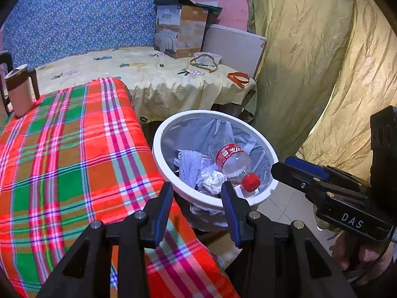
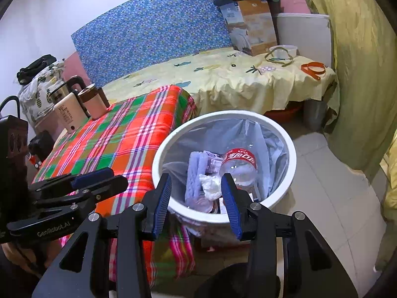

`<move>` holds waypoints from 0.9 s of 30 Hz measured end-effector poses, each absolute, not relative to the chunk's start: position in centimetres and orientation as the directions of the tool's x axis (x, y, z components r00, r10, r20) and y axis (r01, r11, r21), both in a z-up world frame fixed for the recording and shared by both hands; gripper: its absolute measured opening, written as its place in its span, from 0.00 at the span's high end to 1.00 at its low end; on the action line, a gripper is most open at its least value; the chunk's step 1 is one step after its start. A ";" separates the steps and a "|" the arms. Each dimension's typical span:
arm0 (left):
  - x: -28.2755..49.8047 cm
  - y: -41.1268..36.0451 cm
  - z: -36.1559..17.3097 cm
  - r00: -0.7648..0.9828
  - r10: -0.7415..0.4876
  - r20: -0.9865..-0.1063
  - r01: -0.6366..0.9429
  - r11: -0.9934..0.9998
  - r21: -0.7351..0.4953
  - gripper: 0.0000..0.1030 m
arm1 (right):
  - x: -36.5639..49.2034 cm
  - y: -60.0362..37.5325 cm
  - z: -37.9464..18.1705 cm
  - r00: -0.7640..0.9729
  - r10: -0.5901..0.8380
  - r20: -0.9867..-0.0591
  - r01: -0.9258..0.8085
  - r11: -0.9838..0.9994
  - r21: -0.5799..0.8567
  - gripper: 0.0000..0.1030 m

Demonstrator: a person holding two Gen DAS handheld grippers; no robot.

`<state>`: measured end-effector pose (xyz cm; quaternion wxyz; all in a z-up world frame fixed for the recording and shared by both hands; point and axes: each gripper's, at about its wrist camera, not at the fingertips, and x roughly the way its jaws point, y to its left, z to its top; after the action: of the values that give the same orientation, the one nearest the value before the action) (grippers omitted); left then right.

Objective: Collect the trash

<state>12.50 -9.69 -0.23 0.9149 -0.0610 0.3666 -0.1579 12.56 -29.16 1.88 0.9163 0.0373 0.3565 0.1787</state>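
A white round trash bin [image 1: 158,154] with a clear liner stands on the floor beside the table; it also shows in the right wrist view [image 2: 290,149]. In it lie a clear plastic bottle [image 1: 233,161] with a red label and red cap, a crumpled white paper ball [image 1: 213,180] and other paper scraps. The bottle [image 2: 239,165] and paper ball [image 2: 211,183] show in the right wrist view too. My left gripper [image 1: 197,201] is open and empty over the bin's near rim. My right gripper [image 2: 196,193] is open and empty, also over the near rim.
A table with a red-green plaid cloth [image 1: 62,154] is left of the bin, with a pink mug [image 1: 19,92] and a kettle [image 2: 62,92] at its far end. A bed with a yellow sheet [image 1: 148,74] carries a cardboard box [image 1: 181,32]. An olive curtain [image 1: 310,62] hangs on the right.
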 end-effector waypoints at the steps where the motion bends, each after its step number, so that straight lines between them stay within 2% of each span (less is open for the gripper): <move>1: 12.1 -9.6 -0.1 0.685 -0.331 -0.649 0.243 0.943 -0.225 0.59 | 12.3 -29.1 1.9 0.683 0.355 -0.638 -0.302 0.933 0.195 0.57; 27: 6.0 -8.5 0.1 0.733 -0.254 -0.631 0.184 0.967 -0.175 0.59 | 8.0 -28.3 1.9 0.688 0.337 -0.643 -0.320 0.936 0.149 0.57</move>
<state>5.97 -8.50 0.09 0.9296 -0.0506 0.3457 -0.1176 7.99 -28.29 1.91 0.9186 0.0123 0.3524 0.1788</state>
